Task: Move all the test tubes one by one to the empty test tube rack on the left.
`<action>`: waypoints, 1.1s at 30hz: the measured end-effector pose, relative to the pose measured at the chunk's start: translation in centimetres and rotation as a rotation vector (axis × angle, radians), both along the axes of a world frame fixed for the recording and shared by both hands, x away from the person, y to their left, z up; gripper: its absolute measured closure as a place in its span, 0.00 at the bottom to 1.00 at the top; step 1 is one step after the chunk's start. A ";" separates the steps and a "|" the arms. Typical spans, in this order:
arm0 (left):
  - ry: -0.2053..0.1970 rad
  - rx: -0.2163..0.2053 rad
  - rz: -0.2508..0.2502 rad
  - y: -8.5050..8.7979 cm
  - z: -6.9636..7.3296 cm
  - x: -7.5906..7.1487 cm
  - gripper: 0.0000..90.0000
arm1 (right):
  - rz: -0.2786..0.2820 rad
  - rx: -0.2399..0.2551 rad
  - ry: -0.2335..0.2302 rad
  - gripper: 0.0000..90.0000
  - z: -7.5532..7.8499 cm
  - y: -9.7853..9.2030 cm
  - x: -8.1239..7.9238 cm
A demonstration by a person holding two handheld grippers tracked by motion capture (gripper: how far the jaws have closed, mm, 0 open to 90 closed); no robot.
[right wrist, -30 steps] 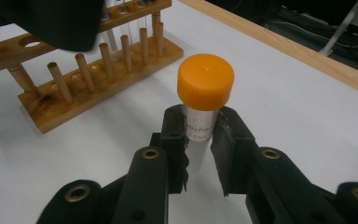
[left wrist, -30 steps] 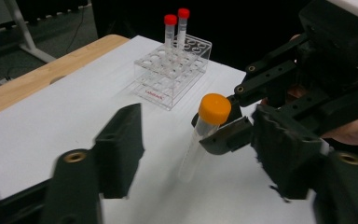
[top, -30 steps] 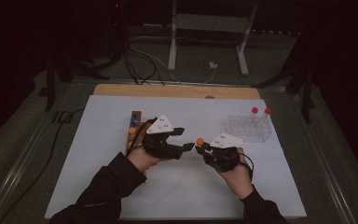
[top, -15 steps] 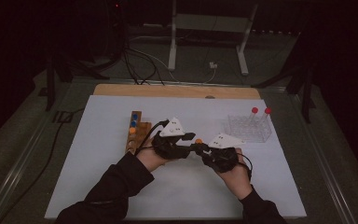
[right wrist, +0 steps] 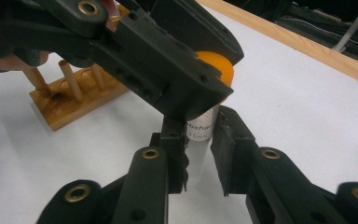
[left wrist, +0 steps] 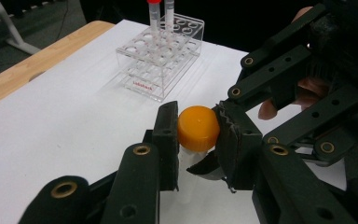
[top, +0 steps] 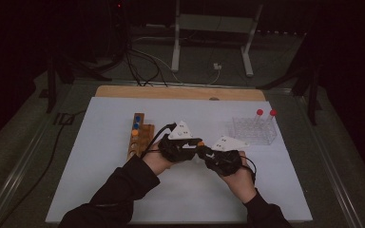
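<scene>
Meeting over the middle of the white counter (top: 100,190), the left tool (left wrist: 198,135) has just been closing its jaws and now pinches the orange cap (left wrist: 198,127) of a clear tube (right wrist: 200,140), whose body the right tool (right wrist: 199,151) grips. A clear rack (left wrist: 161,63) with two red-capped tubes (left wrist: 154,18) stands beyond; a wooden rack (top: 139,135) sits just beside the left hand (top: 159,161).

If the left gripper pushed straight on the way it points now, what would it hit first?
Most likely the right gripper: its jaws hold the tube just under the orange cap that the left gripper clamps. Farther off stands the clear rack; depth is uncertain.
</scene>
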State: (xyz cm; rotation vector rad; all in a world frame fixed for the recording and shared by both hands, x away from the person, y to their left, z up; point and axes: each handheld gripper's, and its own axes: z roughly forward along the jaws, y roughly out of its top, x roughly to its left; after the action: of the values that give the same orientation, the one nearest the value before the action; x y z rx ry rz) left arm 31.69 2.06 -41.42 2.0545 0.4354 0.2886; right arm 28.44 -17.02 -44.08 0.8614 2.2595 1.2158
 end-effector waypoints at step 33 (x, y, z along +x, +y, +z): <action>-0.081 -0.002 0.179 9.1 4.3 -0.6 0.80 | -0.037 0.115 -0.041 0.00 0.9 -1.6 -0.2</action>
State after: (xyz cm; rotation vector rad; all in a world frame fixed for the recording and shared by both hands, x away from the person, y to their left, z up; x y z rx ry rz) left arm 31.04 11.14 -37.13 1.9971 0.5706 0.4773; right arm 28.24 -18.66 -43.19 0.9078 2.1488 1.3453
